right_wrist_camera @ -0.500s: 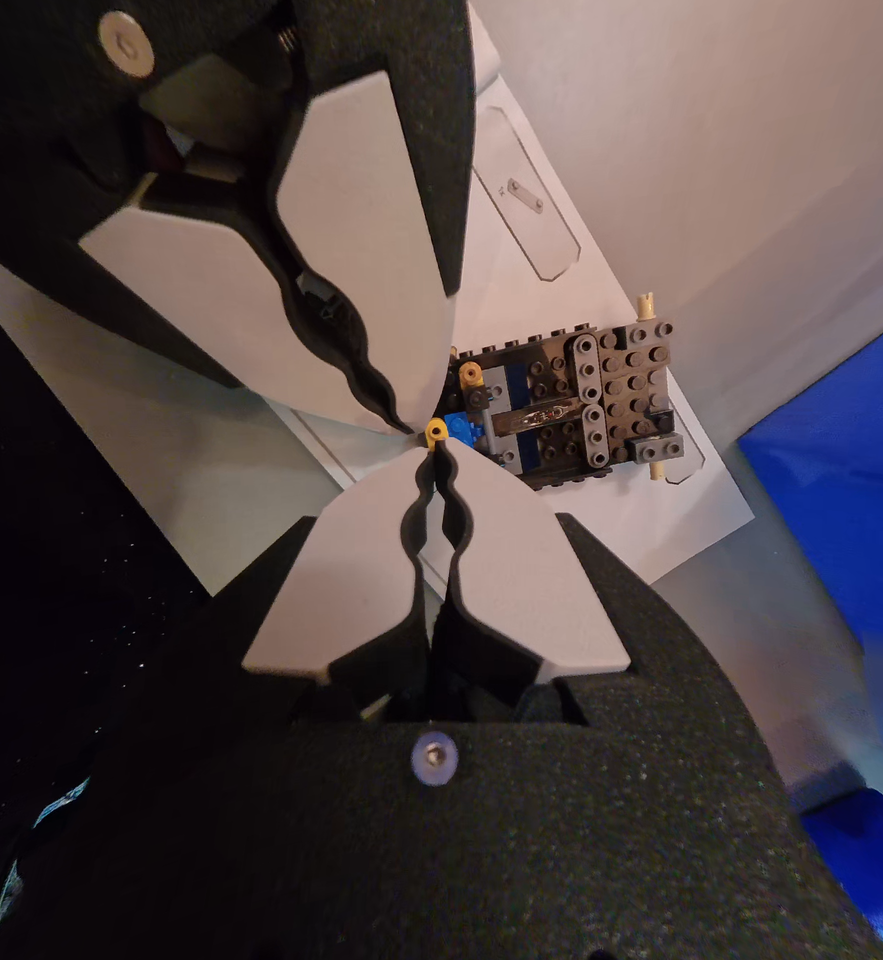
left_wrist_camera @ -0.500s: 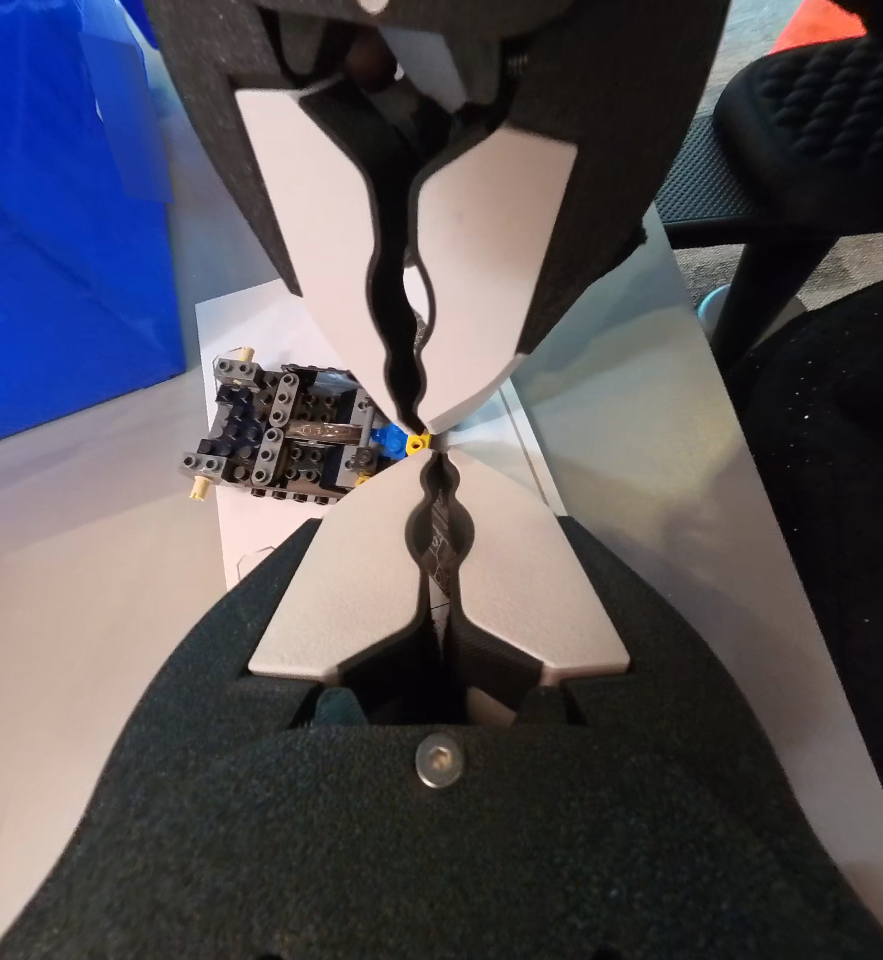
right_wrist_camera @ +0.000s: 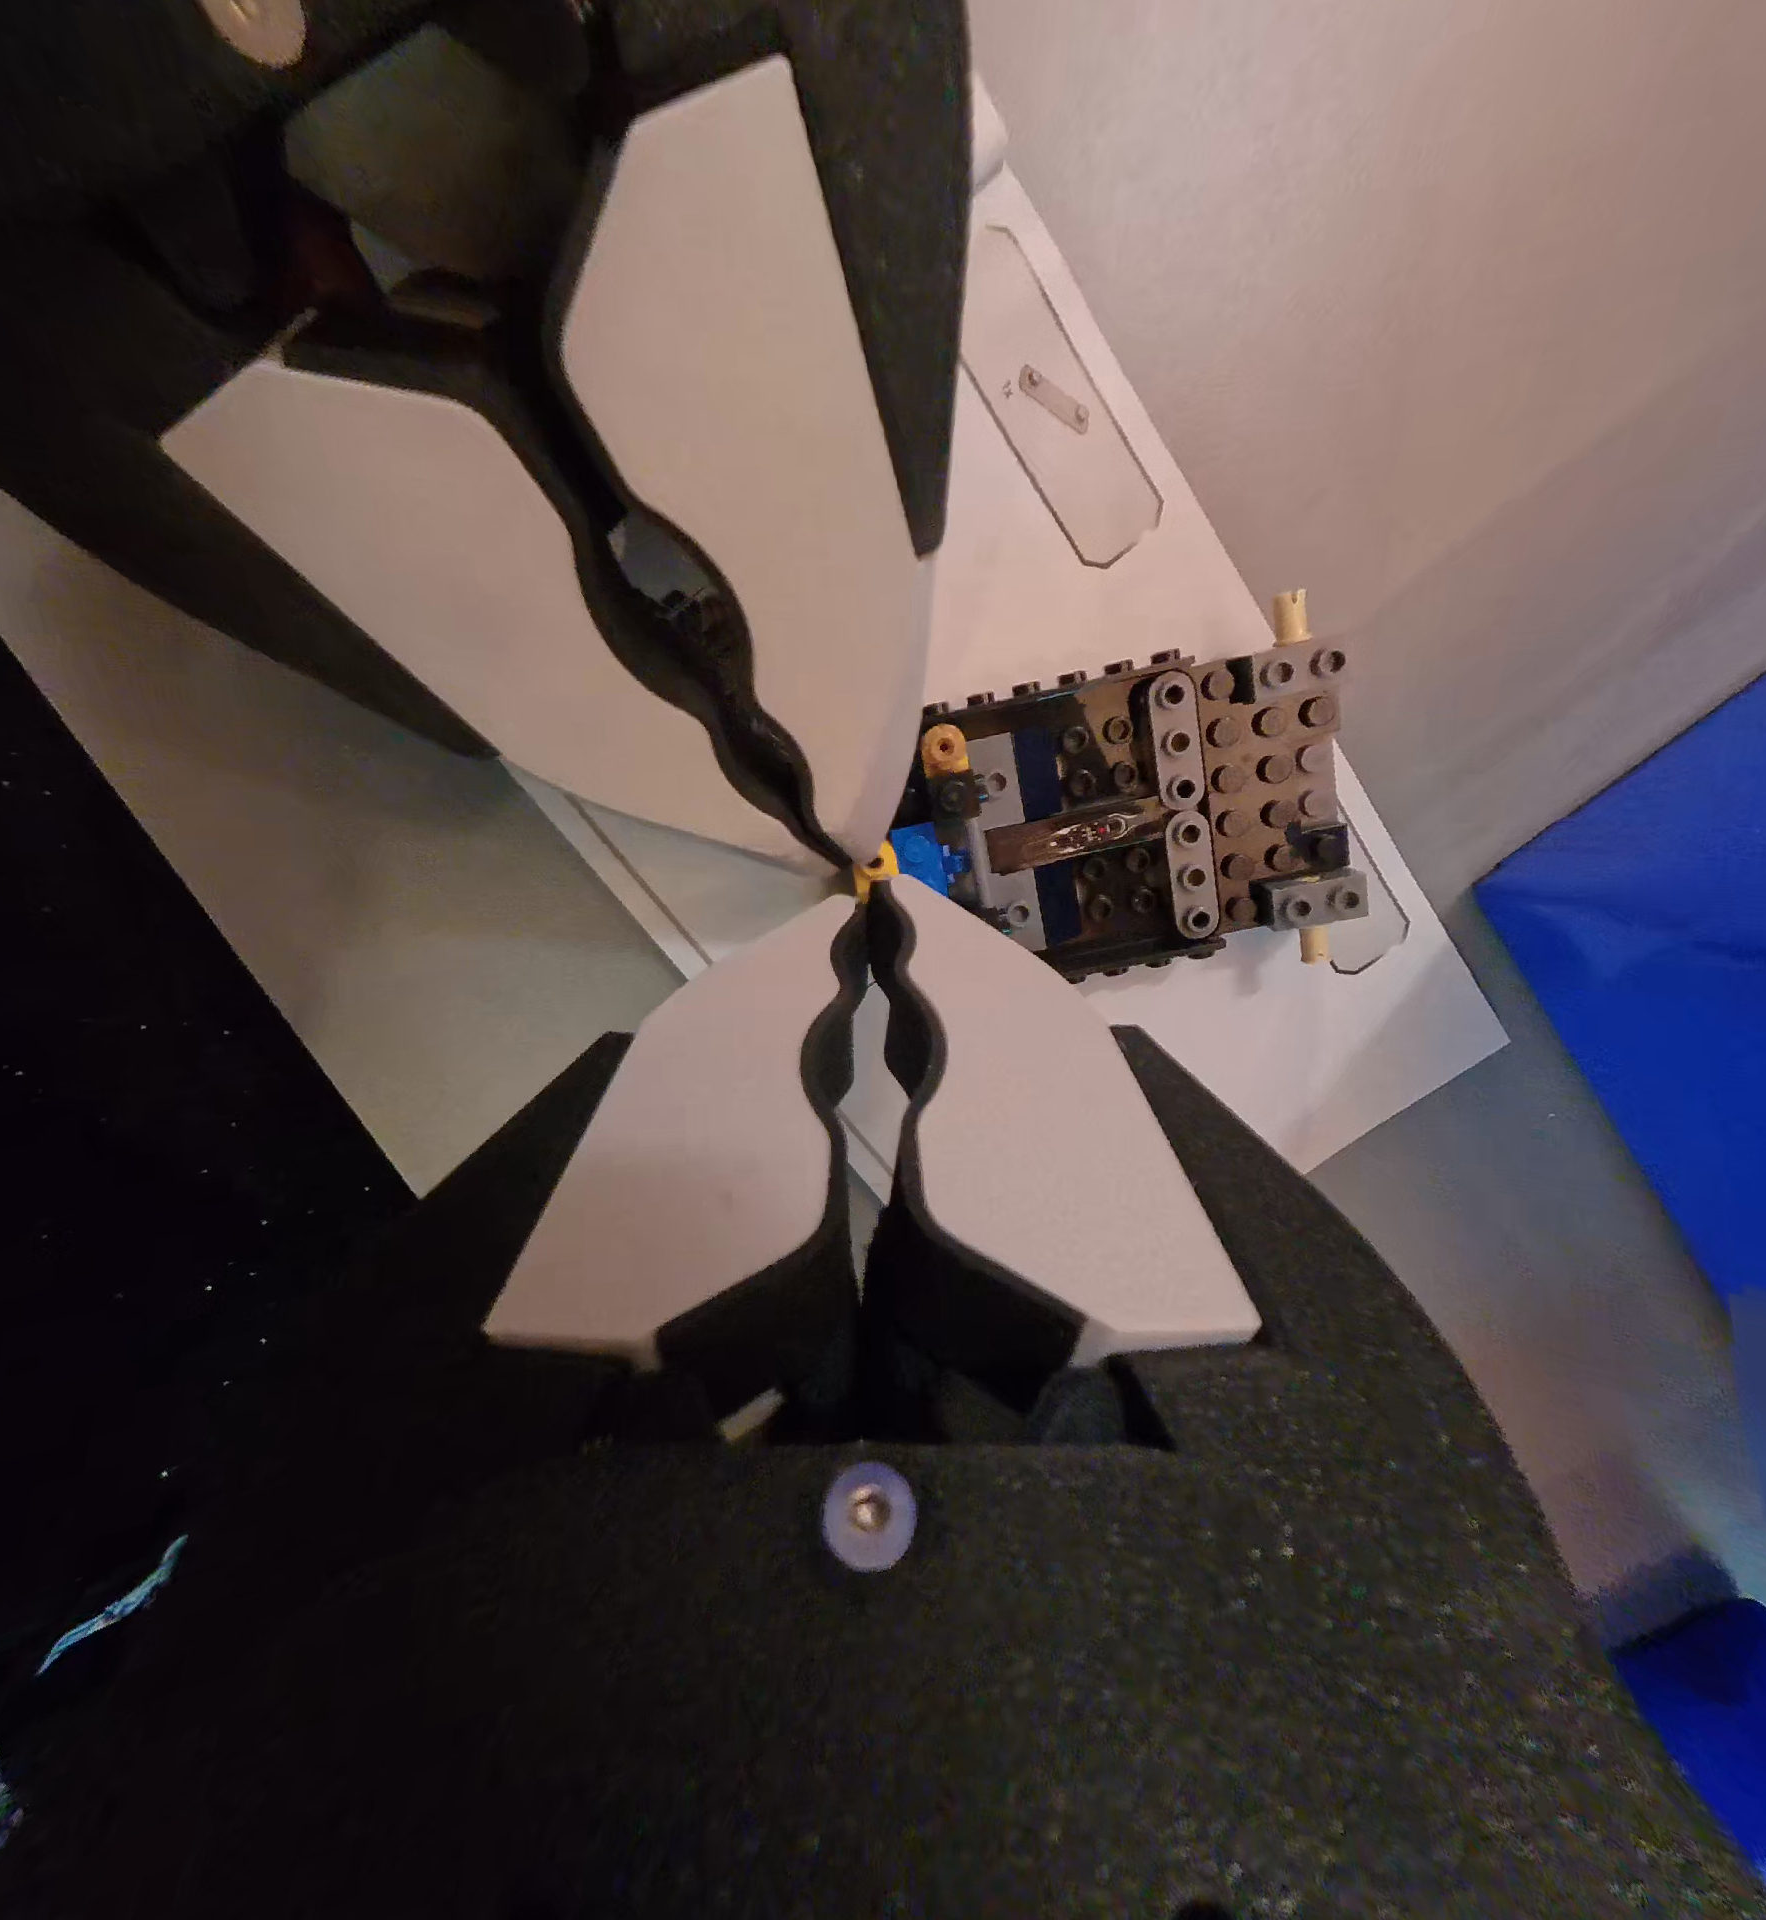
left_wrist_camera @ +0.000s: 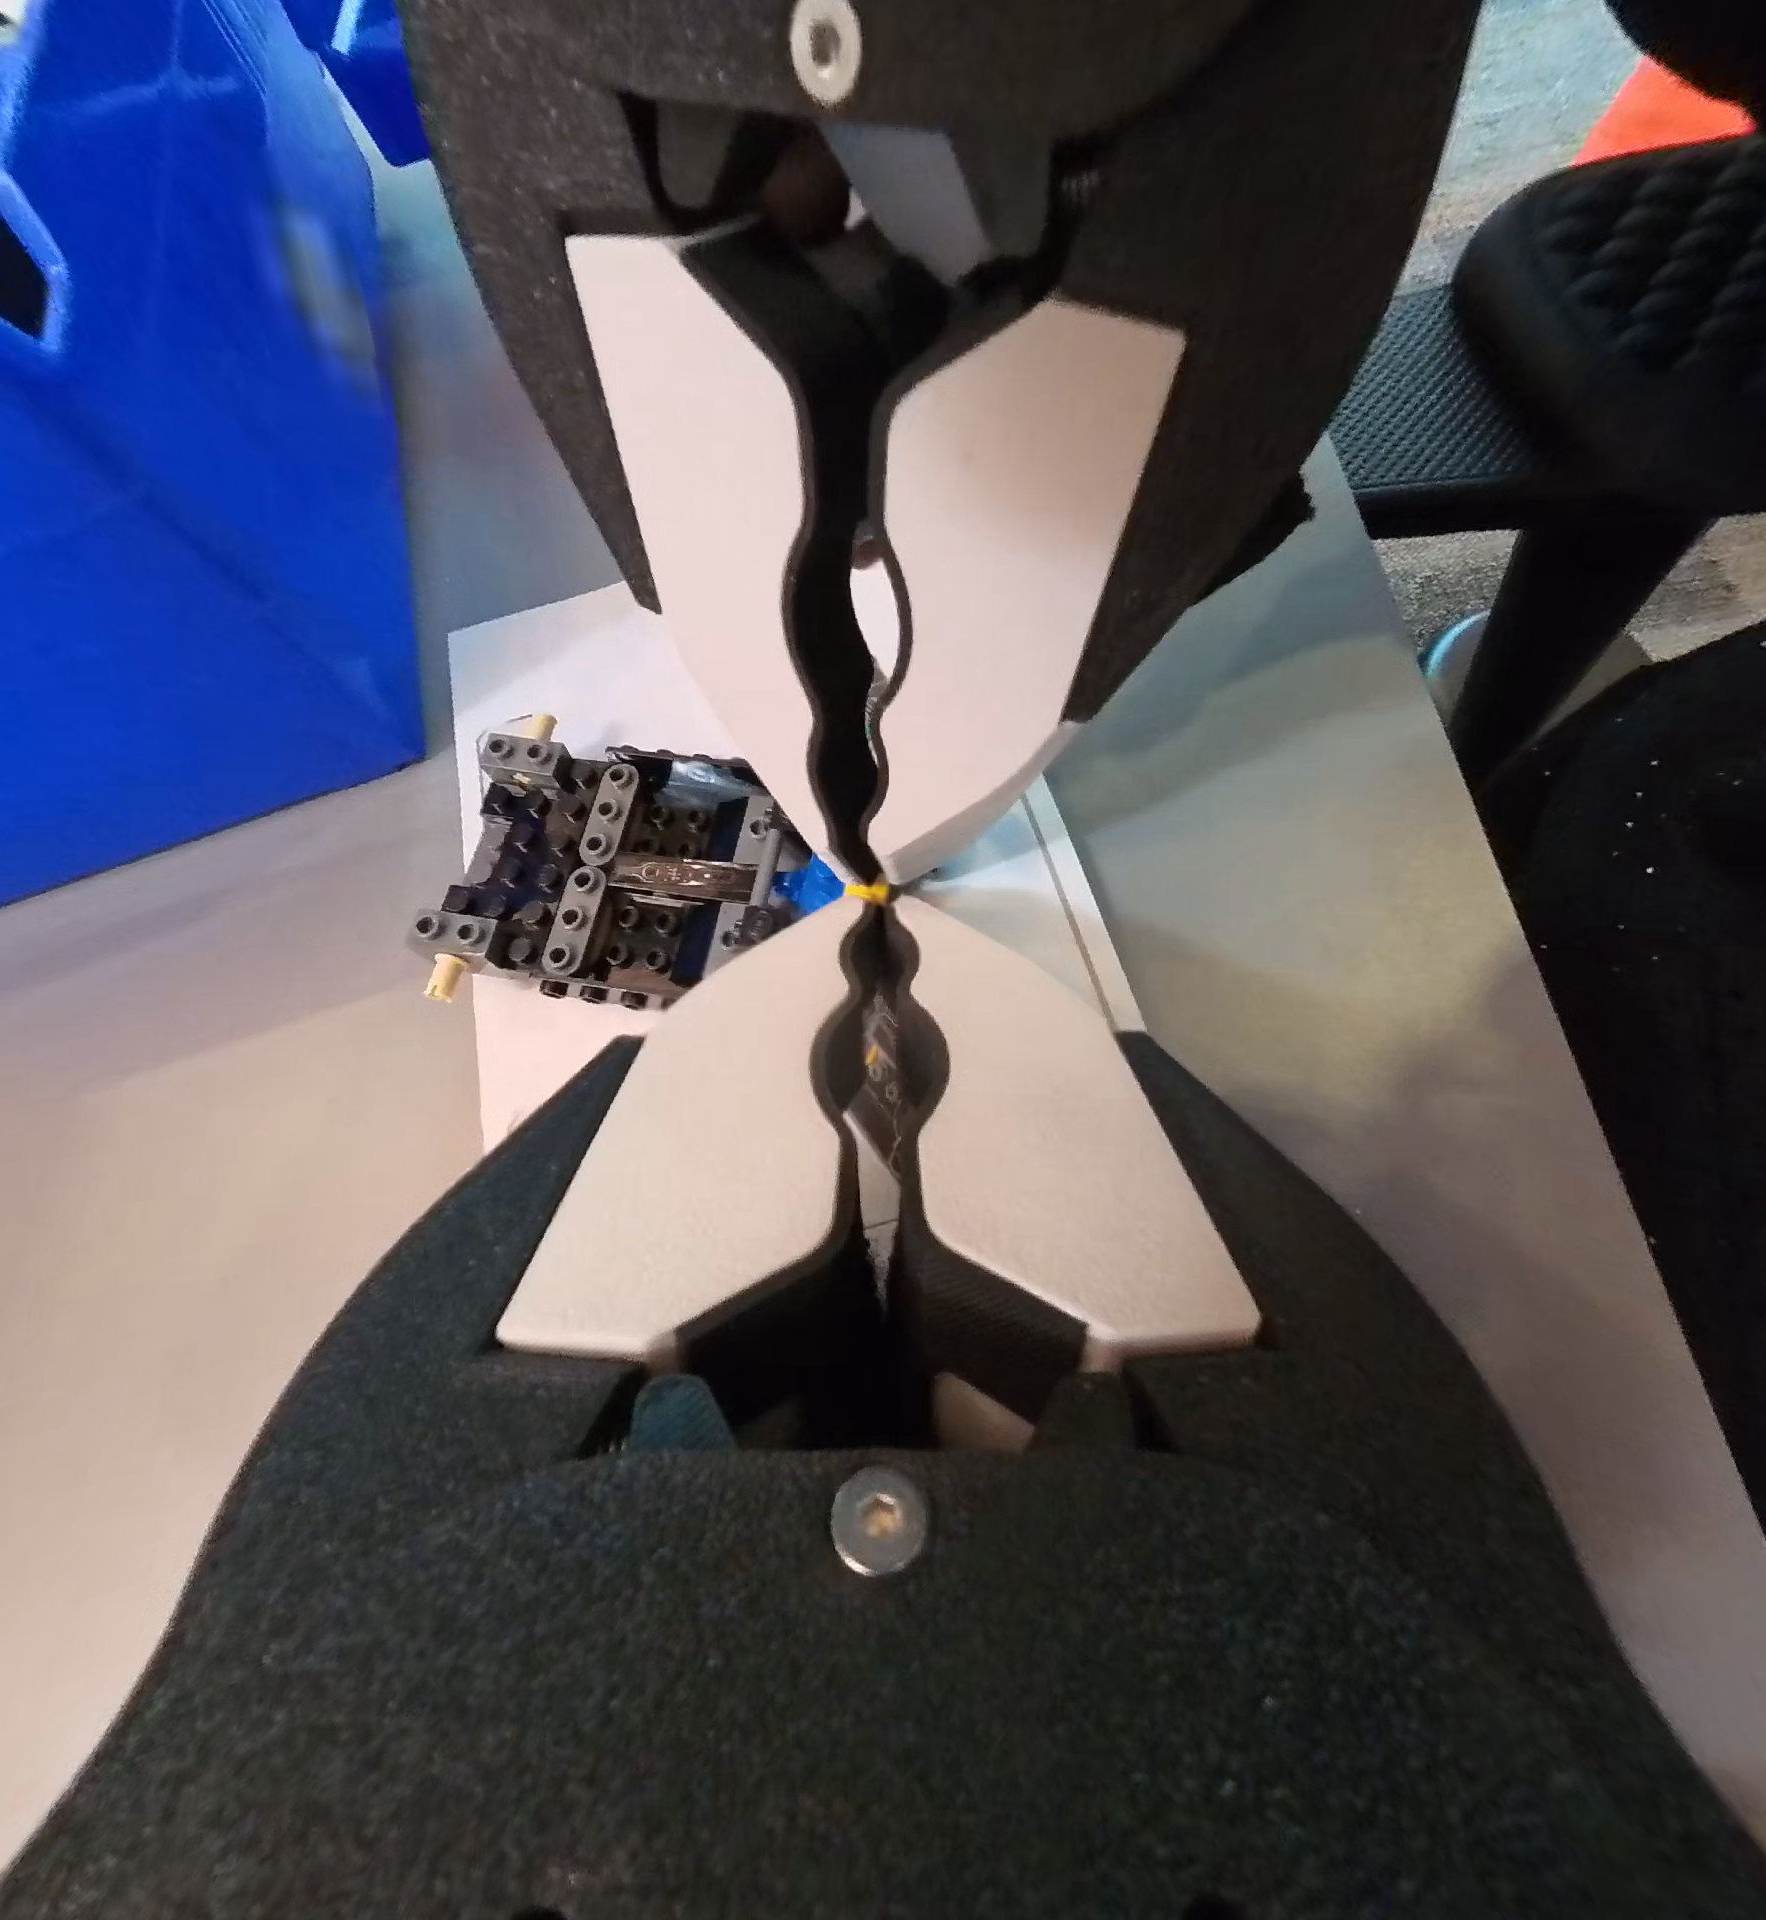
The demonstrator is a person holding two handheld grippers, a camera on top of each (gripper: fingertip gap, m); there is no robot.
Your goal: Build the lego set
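Note:
A small yellow lego piece [left_wrist_camera: 868, 891] sits pinched where the two gripper tips meet, just in front of the dark grey and black lego build [left_wrist_camera: 588, 883]. My right gripper [right_wrist_camera: 866, 904] is shut on the yellow piece [right_wrist_camera: 874, 871]. My left gripper [left_wrist_camera: 874, 920] is shut, with its tips pressed against the same piece from the opposite side. In the left wrist view the right gripper [left_wrist_camera: 863, 868] comes down from the top. In the right wrist view the left gripper [right_wrist_camera: 843, 857] comes in from the upper left. The build [right_wrist_camera: 1149, 821] has a blue part and tan pins.
The build rests on a white printed sheet [right_wrist_camera: 1274, 1039] on a pale table. A blue bin [left_wrist_camera: 131, 520] stands beyond the build, also in the right wrist view [right_wrist_camera: 1689, 987]. A black chair [left_wrist_camera: 1637, 260] and dark fabric [left_wrist_camera: 1689, 935] lie past the table edge. Only a small space, under 4 cm, lies between the two pairs of fingers.
The two grippers stay tip to tip and have closed in on each other. Less of the yellow piece shows between them. The build has not moved.

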